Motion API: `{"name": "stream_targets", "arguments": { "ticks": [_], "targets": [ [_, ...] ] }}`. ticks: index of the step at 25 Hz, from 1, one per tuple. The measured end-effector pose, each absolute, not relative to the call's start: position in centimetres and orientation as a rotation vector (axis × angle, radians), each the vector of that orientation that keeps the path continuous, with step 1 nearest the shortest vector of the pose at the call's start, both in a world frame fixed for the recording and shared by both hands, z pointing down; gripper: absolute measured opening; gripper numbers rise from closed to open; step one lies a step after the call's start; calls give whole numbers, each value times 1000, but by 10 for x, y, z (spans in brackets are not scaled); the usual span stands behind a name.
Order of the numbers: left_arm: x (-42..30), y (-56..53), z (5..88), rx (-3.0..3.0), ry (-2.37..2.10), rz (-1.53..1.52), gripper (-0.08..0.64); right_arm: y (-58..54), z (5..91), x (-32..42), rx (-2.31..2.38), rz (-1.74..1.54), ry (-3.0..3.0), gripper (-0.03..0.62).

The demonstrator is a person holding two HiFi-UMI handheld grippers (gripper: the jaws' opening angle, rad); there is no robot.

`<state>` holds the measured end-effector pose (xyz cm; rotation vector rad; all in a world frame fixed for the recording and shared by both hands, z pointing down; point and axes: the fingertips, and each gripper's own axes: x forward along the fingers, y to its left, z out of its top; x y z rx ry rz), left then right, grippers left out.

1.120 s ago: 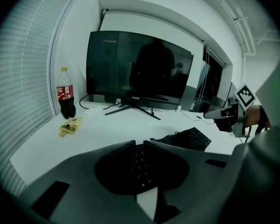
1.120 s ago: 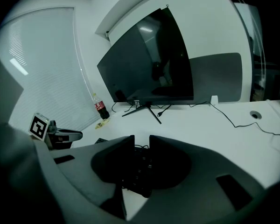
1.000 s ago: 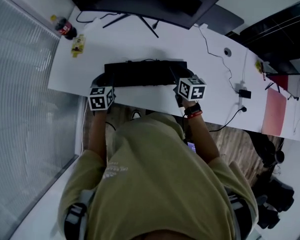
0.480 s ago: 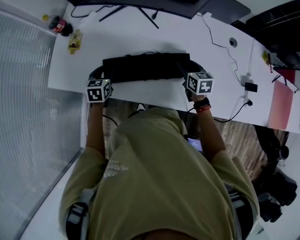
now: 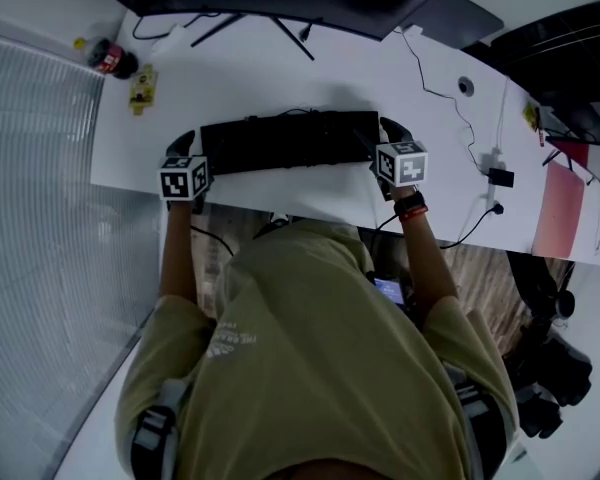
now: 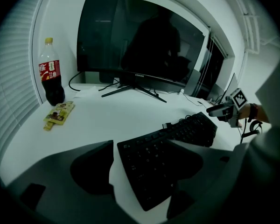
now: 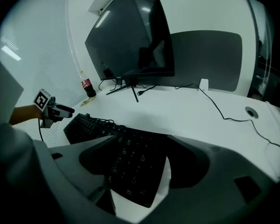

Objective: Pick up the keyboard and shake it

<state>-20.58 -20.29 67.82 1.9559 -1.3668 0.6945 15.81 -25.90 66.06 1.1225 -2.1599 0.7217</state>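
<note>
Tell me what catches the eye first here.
A black keyboard lies on the white desk before a big dark monitor. One end sits between the open jaws of the left tool, the other between those of the right tool; both have just been opening. A cola bottle stands at the desk's far left corner.

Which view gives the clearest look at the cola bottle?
The left gripper view: the cola bottle stands upright, close, label facing the camera. Head view shows it small from above; right gripper view, tiny and distant.
</note>
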Motion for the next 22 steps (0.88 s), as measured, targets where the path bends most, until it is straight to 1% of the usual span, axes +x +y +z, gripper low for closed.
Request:
{"name": "stream_targets", "arguments": {
  "ticks": [2,6,10,14,15,17,18,19,20,22],
  "targets": [
    [-206,-207,683,1956,-1331,692,345,-263,666,163,1117,725,-2143,332],
    [-208,-213,695,1919,-1270,674,370,-272,677,169,1114,768,-2128,349],
    [-210,-213,706,1870,-1199,689,374,-278,679,167,1103,837,-2129,350],
    [-209,-216,709,1848,-1157,639,370,-283,687,172,1086,898,-2118,348],
    [-209,-217,710,1842,-1151,641,353,-285,691,173,1084,918,-2117,348],
    [-212,-219,712,1829,-1158,654,269,-288,694,172,1073,940,-2111,346],
    [-213,-220,713,1822,-1163,660,255,-288,695,171,1064,950,-2105,330],
    [-214,-221,714,1813,-1166,662,247,-288,696,170,1058,962,-2096,284],
    [-214,-221,715,1805,-1164,660,245,-288,697,169,1058,975,-2086,271],
    [-214,-220,717,1793,-1154,659,239,-287,700,170,1061,989,-2062,265]
  ]
}}
